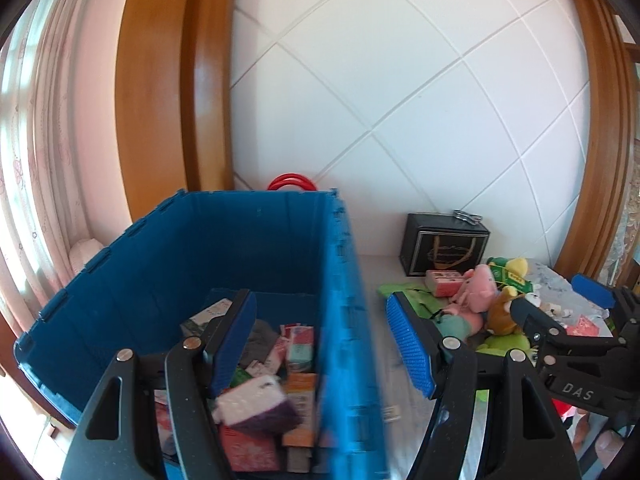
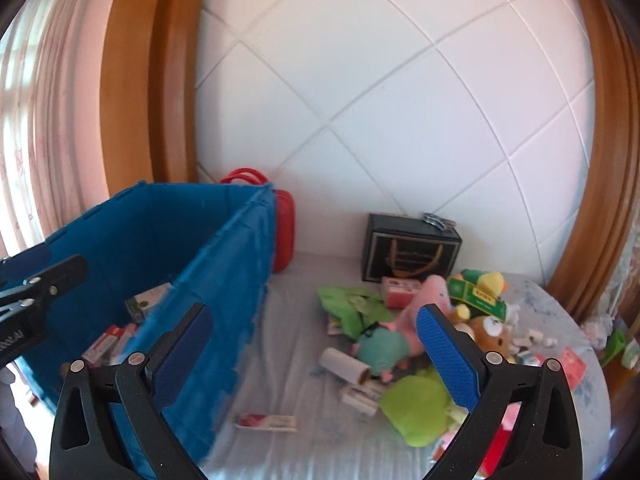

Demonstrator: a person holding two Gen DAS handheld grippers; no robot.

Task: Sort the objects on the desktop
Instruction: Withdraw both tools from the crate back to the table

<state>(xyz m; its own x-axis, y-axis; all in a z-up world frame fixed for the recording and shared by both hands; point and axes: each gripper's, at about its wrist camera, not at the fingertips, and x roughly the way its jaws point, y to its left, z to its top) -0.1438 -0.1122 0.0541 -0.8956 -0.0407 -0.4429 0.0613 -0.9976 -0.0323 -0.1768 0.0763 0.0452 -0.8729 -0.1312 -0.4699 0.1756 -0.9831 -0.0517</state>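
A blue plastic crate [image 1: 168, 264] stands on the left of the table and holds several small boxes plus a white and purple packet [image 1: 256, 404]. My left gripper [image 1: 320, 300] hangs open over the crate's right wall, nothing in its jaws. My right gripper [image 2: 314, 312] is open too, empty, above the cloth between the crate [image 2: 160, 240] and a toy pile. In that pile lie a pink plush [image 2: 428, 296], a teal plush [image 2: 380, 348], a brown bear [image 2: 492, 332] and a green box [image 2: 476, 296]. A white roll [image 2: 344, 364] and a flat packet [image 2: 266, 420] lie near the crate.
A black gift box [image 2: 408, 252] stands against the white tiled wall, and a red case [image 2: 282, 236] sits behind the crate. A lime-green soft thing [image 2: 416, 408] lies at the front right. Small cards and scraps litter the table's right edge [image 2: 572, 364]. Curtains hang on the left.
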